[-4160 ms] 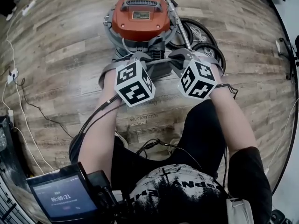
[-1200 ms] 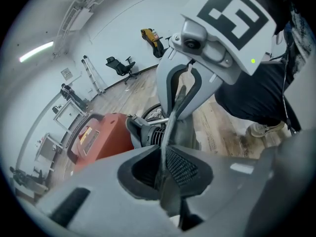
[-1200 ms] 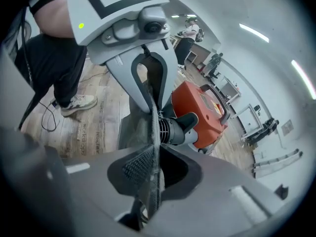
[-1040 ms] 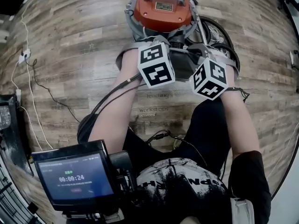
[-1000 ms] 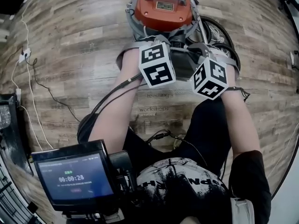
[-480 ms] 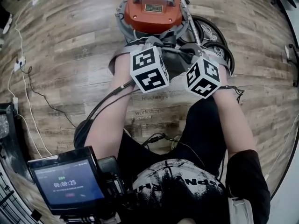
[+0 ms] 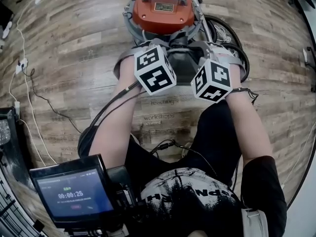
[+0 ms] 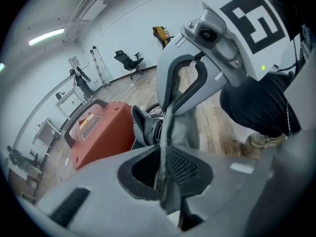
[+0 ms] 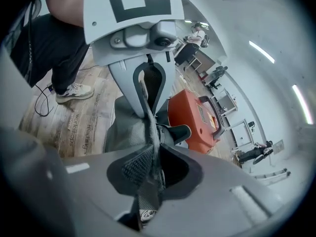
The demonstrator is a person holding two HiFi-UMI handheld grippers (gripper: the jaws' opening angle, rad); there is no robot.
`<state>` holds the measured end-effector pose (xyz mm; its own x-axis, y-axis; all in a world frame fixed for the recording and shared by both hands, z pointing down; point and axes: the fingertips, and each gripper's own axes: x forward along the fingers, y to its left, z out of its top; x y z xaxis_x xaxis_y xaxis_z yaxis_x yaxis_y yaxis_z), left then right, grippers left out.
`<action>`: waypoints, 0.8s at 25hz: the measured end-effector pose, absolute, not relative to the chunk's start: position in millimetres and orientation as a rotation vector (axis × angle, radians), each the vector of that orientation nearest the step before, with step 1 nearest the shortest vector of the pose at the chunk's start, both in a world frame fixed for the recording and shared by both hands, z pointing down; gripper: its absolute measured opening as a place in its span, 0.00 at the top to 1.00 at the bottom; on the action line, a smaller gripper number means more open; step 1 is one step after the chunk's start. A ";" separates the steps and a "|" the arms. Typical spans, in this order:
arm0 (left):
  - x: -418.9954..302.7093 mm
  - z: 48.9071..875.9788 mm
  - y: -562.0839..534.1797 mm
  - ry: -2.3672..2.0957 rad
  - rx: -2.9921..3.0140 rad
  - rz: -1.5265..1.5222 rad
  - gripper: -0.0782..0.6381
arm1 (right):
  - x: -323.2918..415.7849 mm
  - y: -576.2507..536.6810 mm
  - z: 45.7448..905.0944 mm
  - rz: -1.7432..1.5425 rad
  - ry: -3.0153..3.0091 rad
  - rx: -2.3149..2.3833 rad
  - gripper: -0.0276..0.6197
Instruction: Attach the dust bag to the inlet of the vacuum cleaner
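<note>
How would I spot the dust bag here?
Find the orange vacuum cleaner on the wooden floor. By its black inlet is the dust bag, a grey pouch pinched by the left gripper and right gripper. Unlike the black hose nearby, it is limp cloth.

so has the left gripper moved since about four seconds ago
Yes. In the head view the left gripper sits nearer the red vacuum cleaner than then.

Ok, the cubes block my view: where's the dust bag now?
Head view, top centre: the grey dust bag is gripped by left gripper and right gripper, right below the orange vacuum cleaner.
</note>
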<state>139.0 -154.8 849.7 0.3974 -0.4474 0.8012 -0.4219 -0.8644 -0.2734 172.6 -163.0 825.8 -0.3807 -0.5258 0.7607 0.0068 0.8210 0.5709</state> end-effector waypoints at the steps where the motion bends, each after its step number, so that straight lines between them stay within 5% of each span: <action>1: 138.6 850.7 -155.2 0.816 -2.601 -1.508 0.83 | 172.4 -163.2 826.3 -0.598 -1.894 0.392 0.88; 13: 142.7 846.0 -156.0 0.822 -2.576 -1.489 0.80 | 178.3 -162.1 831.5 -0.496 -1.953 0.449 0.85; 20: 146.5 836.7 -150.4 0.825 -2.655 -1.403 0.65 | 173.5 -156.8 826.3 -0.350 -2.122 0.477 0.60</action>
